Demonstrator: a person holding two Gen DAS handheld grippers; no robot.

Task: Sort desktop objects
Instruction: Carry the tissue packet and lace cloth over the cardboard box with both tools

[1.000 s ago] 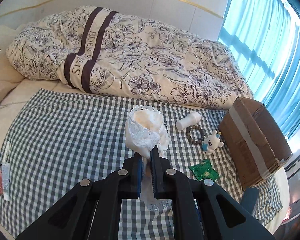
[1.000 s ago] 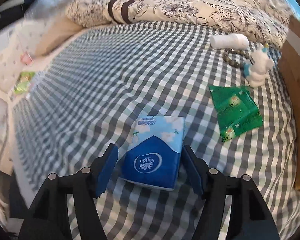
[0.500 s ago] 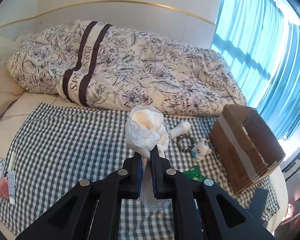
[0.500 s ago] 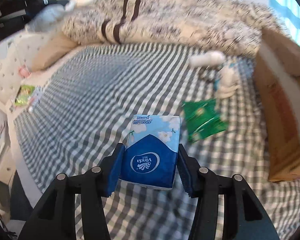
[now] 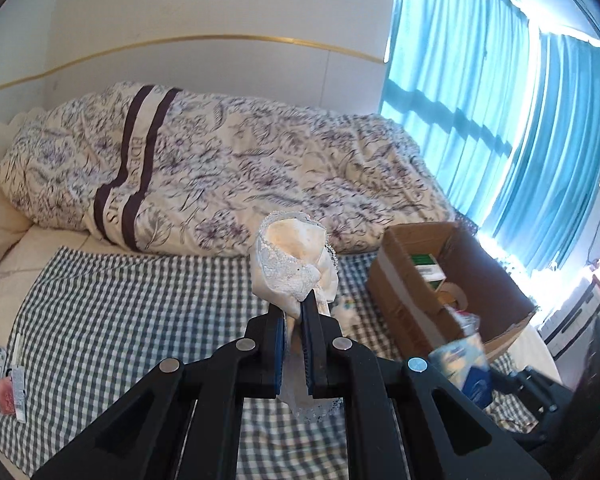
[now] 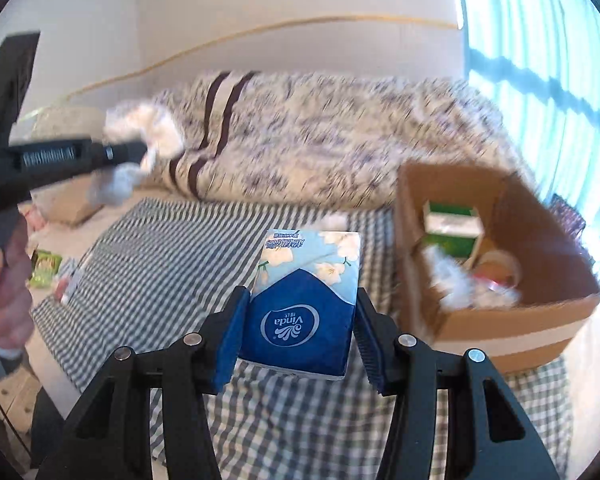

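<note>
My left gripper (image 5: 294, 308) is shut on a white lace-trimmed cloth (image 5: 292, 256), held up above the checked bedspread (image 5: 120, 320). From the right wrist view that same gripper (image 6: 142, 152) and its cloth (image 6: 140, 128) appear blurred at the upper left. My right gripper (image 6: 300, 312) is shut on a blue and white tissue pack (image 6: 304, 300), lifted off the bed. The pack (image 5: 466, 368) also shows at the lower right of the left wrist view. An open cardboard box (image 6: 540, 312) stands to the right, holding a green carton (image 6: 452, 232), a tape roll (image 6: 496, 268) and crumpled wrappers.
A floral duvet (image 5: 240, 168) is heaped at the back of the bed. Blue curtains (image 5: 500, 120) hang at the right. A small white toy (image 5: 346, 308) lies beside the cardboard box (image 5: 420, 304). Small packets (image 5: 8, 376) sit at the bed's left edge. A person's hand (image 6: 4, 292) is at left.
My right gripper closed on the tissue pack and lifted it off the bed toward the box. My left gripper rose with the cloth, and the box's inside came into view.
</note>
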